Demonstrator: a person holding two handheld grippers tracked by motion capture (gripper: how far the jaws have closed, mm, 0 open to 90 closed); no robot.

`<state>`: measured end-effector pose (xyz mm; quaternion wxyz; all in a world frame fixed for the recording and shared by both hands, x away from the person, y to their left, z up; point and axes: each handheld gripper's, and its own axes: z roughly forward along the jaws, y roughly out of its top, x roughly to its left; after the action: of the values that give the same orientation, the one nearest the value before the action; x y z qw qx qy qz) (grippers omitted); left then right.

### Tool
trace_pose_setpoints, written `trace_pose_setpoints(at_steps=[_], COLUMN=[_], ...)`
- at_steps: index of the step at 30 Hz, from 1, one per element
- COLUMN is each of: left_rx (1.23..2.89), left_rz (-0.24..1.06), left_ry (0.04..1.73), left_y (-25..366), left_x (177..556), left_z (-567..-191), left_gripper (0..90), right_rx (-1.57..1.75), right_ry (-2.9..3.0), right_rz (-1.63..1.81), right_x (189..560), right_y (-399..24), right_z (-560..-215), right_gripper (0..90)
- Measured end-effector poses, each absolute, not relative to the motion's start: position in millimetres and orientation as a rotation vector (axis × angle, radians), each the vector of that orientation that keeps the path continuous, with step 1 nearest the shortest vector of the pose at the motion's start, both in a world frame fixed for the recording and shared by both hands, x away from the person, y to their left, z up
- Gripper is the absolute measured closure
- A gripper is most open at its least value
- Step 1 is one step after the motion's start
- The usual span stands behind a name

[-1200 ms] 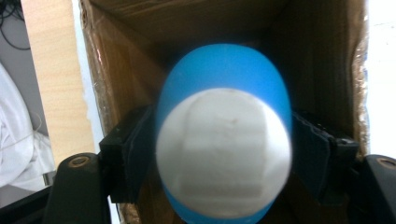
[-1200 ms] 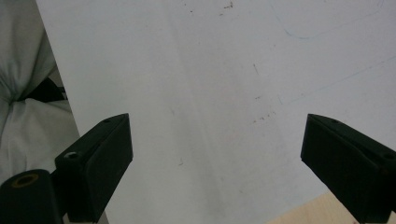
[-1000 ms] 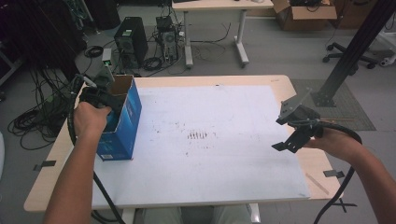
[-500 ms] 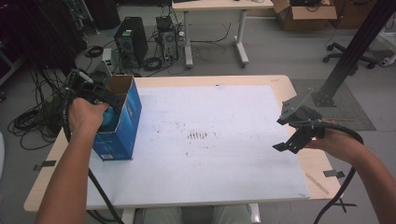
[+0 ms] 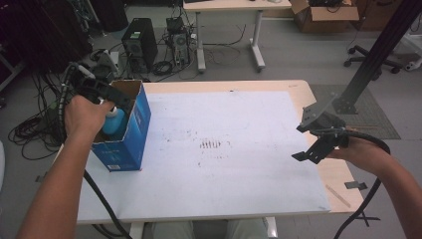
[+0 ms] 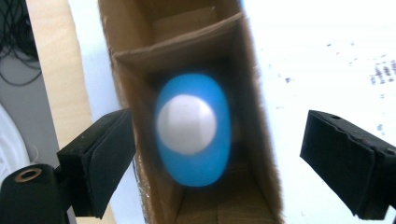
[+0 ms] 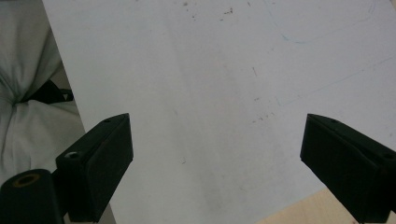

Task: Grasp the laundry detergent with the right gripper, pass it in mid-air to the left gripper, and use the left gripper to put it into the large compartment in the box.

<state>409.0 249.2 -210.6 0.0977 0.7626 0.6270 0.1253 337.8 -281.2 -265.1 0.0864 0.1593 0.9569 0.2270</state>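
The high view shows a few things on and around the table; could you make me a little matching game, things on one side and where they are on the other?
Things:
1. blue cardboard box
2. blue bottle with a white cap
3. right gripper
4. black computer tower

Places:
A. on the floor beyond the table
B. over the table's right edge
C. inside the box
D. on the table's left side

Pairs: 1-D, 2-C, 3-B, 4-A

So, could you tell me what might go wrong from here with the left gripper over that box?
1. The left gripper hangs open over the blue box, its jaws wider than the narrow opening, so going down they could catch the cardboard walls.
2. The blue bottle sits deep in the box; a grip on its white cap might slip.
3. The box stands near the table edge; a nudge could tip it off.
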Motion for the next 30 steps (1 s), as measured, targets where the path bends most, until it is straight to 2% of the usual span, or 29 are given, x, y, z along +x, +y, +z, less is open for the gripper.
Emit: trace_pose_setpoints(at_steps=[17, 30], left_rx=[2.415, 2.511], left_rz=[0.409, 0.412], left_ry=[1.594, 1.414], left_y=[192.7, 150.6], left_x=[396.6, 383.0], left_z=[-180.6, -180.6], left_gripper=[8.3, 8.4], right_rx=[0.479, 0.492], right_ry=[2.842, 2.838], right_rz=[0.677, 0.676], right_x=[335.0, 335.1], right_y=[-284.5, -285.6], right_z=[-261.7, -262.0], right_gripper=[9.1, 8.6])
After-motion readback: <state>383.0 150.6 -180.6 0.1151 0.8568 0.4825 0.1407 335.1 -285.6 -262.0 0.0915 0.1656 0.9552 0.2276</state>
